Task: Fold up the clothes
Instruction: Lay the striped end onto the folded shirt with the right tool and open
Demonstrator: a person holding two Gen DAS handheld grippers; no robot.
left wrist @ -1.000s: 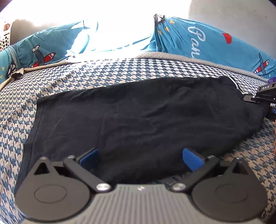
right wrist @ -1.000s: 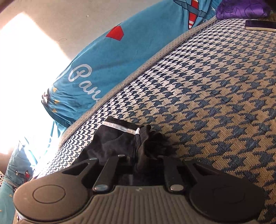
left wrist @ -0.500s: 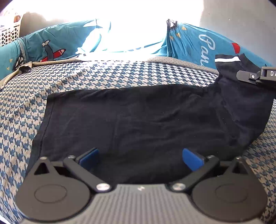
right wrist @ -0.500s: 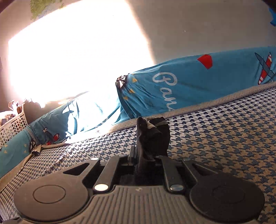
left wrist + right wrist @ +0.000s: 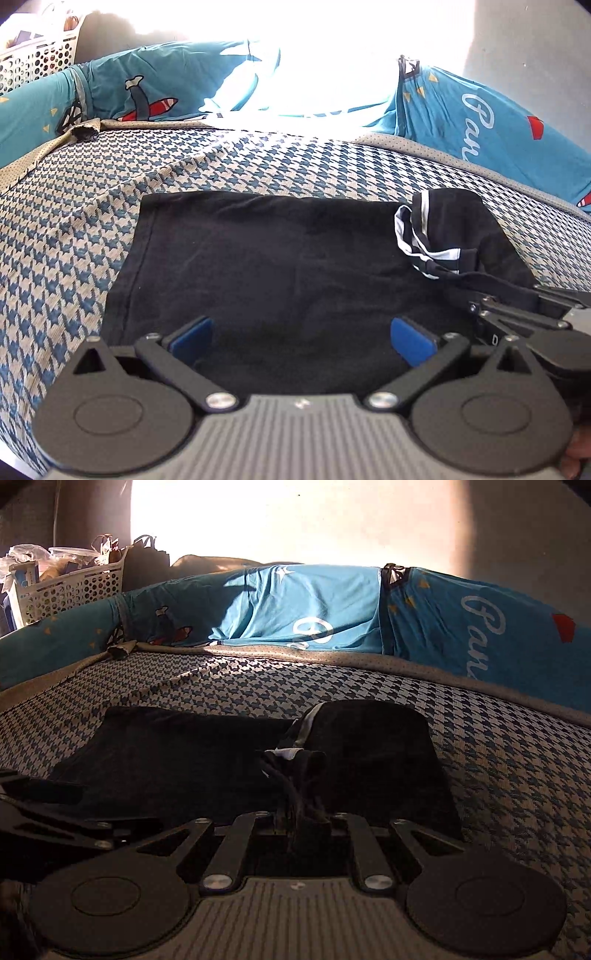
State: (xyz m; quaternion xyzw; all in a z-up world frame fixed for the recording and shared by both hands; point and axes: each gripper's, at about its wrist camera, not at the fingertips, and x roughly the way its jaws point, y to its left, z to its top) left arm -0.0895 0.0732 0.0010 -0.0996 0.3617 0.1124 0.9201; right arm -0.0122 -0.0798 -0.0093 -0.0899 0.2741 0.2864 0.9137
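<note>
The right gripper (image 5: 301, 812) has its fingers pinched tight on a bunched fold of the black garment (image 5: 277, 280), holding the white-trimmed sleeve end (image 5: 424, 236) lifted over the garment's right part. The left gripper (image 5: 301, 341) hangs with its blue pads (image 5: 412, 341) spread wide and nothing between them, just over the garment's near edge. The garment itself lies mostly flat on the houndstooth bed cover (image 5: 92, 221), with blue printed pillows (image 5: 498, 125) beyond its far edge. The risk I see: only a thin pinch is held, so the fabric could slip out, or the fold could land crooked and bunched because the left gripper pins nothing down.
</note>
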